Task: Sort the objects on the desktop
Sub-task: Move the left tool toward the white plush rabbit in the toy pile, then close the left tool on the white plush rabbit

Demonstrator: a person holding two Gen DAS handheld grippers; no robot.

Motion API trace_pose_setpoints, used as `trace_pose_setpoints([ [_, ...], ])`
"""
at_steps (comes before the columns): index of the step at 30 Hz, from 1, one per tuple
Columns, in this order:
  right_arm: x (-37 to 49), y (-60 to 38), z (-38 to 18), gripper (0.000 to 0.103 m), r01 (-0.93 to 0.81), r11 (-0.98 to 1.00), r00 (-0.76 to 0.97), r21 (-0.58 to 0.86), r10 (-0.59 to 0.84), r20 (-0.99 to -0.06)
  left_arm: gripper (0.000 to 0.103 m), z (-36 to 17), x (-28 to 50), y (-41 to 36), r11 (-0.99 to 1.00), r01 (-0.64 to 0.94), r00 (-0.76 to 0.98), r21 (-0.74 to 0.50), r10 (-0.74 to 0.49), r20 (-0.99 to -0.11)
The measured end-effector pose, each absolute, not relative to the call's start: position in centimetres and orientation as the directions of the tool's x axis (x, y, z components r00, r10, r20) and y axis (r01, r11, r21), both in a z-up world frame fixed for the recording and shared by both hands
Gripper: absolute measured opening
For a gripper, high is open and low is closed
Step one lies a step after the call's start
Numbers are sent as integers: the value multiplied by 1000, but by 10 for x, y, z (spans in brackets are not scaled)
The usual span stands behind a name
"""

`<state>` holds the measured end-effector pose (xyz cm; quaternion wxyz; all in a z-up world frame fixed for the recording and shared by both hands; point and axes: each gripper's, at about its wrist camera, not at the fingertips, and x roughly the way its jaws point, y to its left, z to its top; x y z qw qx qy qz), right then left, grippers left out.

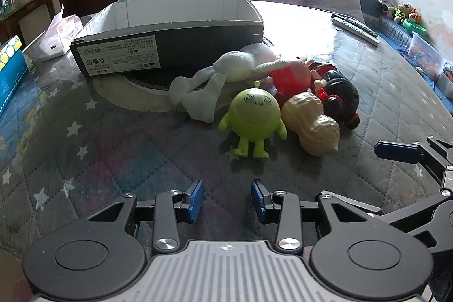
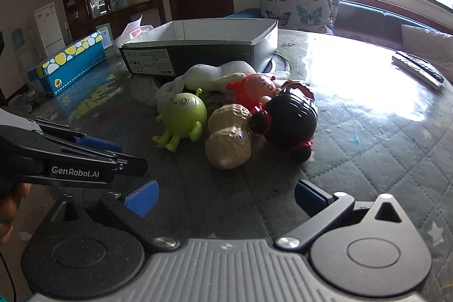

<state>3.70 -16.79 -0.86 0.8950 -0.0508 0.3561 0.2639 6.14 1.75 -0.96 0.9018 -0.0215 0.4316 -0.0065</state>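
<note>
Facing a cluster of toys on the quilted star-print table cover (image 1: 85, 149), both grippers hover short of the pile with nothing between their pads. Left gripper (image 1: 227, 198): jaws parted, blue pads apart, no contact with any object. Right gripper (image 2: 226, 198): jaws spread wider, also holding nothing.

Toy cluster, from the left wrist view: green round figure (image 1: 254, 115) stands nearest, touching the peanut-shaped toy (image 1: 311, 123) on its right. Behind these lie a red figure (image 1: 291, 77) and a black-haired doll (image 1: 339, 95), pressed together. A white knitted plush (image 1: 223, 75) sprawls to the left of the red figure, one limb draped over it.

Open cardboard box (image 1: 170, 27), dark outside and white inside, sits behind the toys, with a printed label on its near wall. Its interior, as far as visible, holds nothing. A blue spotted carton (image 2: 70, 64) lies well apart on the left. Remote controls (image 1: 355, 27) rest near the far right edge
</note>
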Motion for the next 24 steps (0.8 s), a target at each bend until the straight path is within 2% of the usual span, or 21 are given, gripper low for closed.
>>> trace_pose_setpoints([
  [24,71,-155,3,103,-521,847,587,106,446,-676,40,1,94,30,998,-1,602,-67,-53,-797],
])
